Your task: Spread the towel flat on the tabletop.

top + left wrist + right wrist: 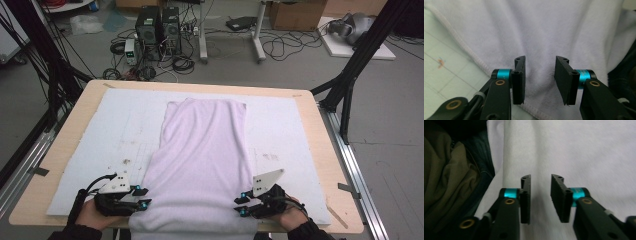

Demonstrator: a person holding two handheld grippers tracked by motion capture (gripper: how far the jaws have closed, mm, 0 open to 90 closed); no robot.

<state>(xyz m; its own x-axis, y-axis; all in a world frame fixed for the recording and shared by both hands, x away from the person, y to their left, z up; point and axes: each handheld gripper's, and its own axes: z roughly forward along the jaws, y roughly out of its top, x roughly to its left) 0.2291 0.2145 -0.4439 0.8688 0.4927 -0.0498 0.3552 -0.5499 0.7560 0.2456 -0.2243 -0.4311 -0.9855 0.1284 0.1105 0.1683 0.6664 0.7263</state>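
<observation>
A pale lilac towel (pixel 202 160) lies lengthwise on the white mat (pixel 100 135), and its near end hangs over the table's front edge. My left gripper (pixel 144 197) sits at the towel's near left edge and points inward. In the left gripper view, its jaws (pixel 540 75) stand apart just over the towel (pixel 536 30) near its hemmed corner, with nothing pinched. My right gripper (pixel 241 204) sits at the near right edge. Its jaws (pixel 541 192) are also apart above the cloth (pixel 579 152), gripping nothing.
The mat covers most of a wooden table (pixel 320 145). Black frame posts (pixel 350 75) stand at both sides. Computer towers (pixel 157 25) and cables lie on the floor beyond. The person's olive jacket and jeans (pixel 449 177) show beside the towel's hanging end.
</observation>
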